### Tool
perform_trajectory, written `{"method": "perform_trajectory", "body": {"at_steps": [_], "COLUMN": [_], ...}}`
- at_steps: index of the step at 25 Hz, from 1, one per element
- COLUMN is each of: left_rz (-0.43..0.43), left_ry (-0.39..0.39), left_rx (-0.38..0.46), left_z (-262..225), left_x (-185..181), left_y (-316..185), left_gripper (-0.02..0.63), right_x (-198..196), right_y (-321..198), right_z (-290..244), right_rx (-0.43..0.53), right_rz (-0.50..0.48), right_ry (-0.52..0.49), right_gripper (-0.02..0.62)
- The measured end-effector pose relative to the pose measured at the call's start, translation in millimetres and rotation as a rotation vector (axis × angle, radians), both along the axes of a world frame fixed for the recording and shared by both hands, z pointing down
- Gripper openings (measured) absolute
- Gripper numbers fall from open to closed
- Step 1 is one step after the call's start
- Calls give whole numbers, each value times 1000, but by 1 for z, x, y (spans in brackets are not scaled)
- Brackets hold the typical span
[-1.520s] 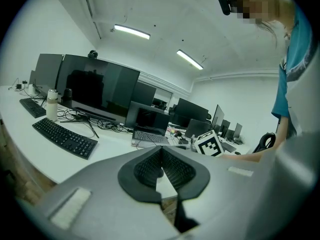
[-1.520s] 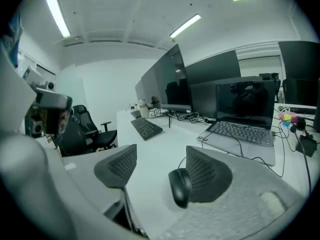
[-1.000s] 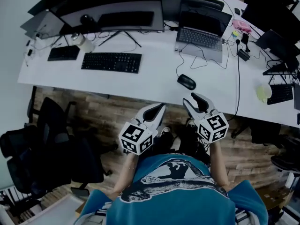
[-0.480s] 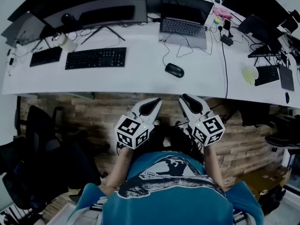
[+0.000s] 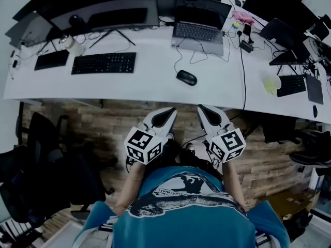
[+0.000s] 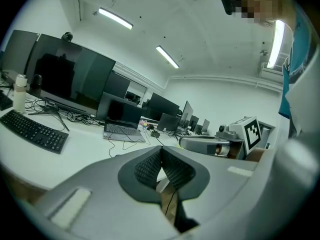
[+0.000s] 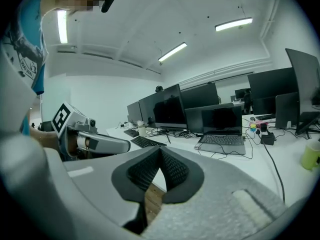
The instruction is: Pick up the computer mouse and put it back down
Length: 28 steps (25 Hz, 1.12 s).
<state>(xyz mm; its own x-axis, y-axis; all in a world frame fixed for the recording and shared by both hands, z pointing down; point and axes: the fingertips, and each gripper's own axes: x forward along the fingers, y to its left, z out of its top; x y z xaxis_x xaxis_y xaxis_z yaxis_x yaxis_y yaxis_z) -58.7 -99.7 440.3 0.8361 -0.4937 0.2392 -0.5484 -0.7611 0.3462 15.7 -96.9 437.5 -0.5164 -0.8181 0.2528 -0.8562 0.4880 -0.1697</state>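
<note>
The black computer mouse (image 5: 186,77) lies on the white desk (image 5: 155,84), in front of the laptop, with its cable running back. Both grippers hang over the wooden floor, short of the desk's front edge and apart from the mouse. My left gripper (image 5: 168,112) is shut, its pads meeting with nothing between them (image 6: 161,151). My right gripper (image 5: 204,110) is shut and empty as well (image 7: 160,154). Each gripper view shows the other gripper alongside. The mouse is hidden behind the jaws in both gripper views.
On the desk stand a grey laptop (image 5: 199,32), a black keyboard (image 5: 103,62), a smaller keypad (image 5: 51,59), several monitors and loose cables. A yellow-green cup (image 5: 270,84) sits at the right. Black office chairs (image 5: 46,154) stand at my left.
The right gripper's jaws have closed. Both grippers have drawn back from the desk edge toward the person's body. The mouse stays on the desk.
</note>
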Motion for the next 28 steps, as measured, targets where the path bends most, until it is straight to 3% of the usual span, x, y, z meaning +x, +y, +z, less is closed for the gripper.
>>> {"method": "perform_trajectory", "body": {"at_steps": [10, 28], "left_rz": [-41, -103], "left_ry": [-21, -55], "left_rx": [15, 41], "left_z": [-7, -14], "left_x": [15, 8], "left_y": [20, 28], "left_gripper": [12, 12], "right_x": [17, 7], "right_y": [13, 10], "right_z": [-2, -1], "right_rx": [9, 17], "right_rz": [-39, -121], "right_ry": [-18, -48], "right_gripper": [2, 2]}}
